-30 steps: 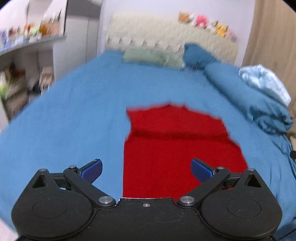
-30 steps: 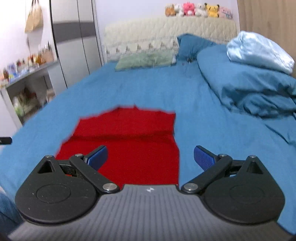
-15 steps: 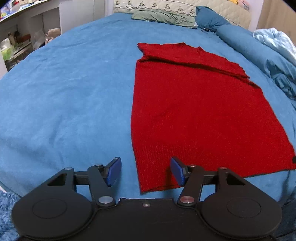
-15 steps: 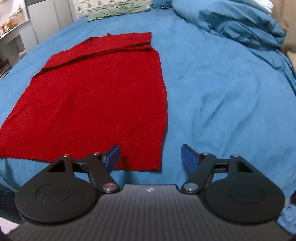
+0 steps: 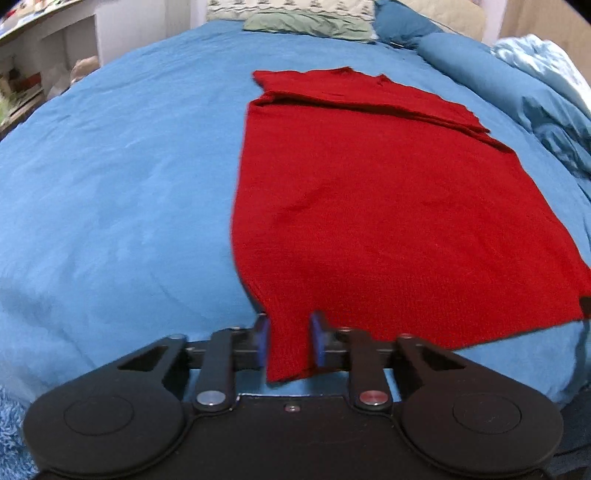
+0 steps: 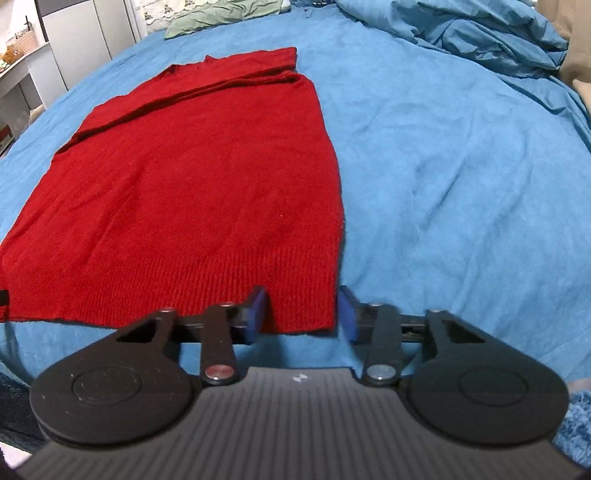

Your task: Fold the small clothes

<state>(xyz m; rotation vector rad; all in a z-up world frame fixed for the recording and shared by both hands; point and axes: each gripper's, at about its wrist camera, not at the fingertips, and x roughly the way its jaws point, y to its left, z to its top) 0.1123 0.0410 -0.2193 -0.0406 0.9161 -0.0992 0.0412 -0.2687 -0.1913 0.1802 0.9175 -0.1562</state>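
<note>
A red knitted sweater (image 5: 388, 206) lies flat on the blue bed, sleeves folded across its far end; it also shows in the right wrist view (image 6: 192, 184). My left gripper (image 5: 289, 343) has its blue pads narrowed around the sweater's near left hem corner, with cloth between them. My right gripper (image 6: 301, 312) straddles the near right hem corner, its pads wider apart and partly closed, with the corner between them.
The blue bedsheet (image 5: 110, 192) spreads wide to the left. A rumpled blue duvet (image 6: 480, 40) lies at the far right. Pillows (image 5: 306, 26) sit at the headboard. Shelves (image 5: 44, 74) stand beyond the bed's left side.
Both grippers have dropped to the sweater's near hem and moved onto its two corners. Both jaws have narrowed, the left more than the right.
</note>
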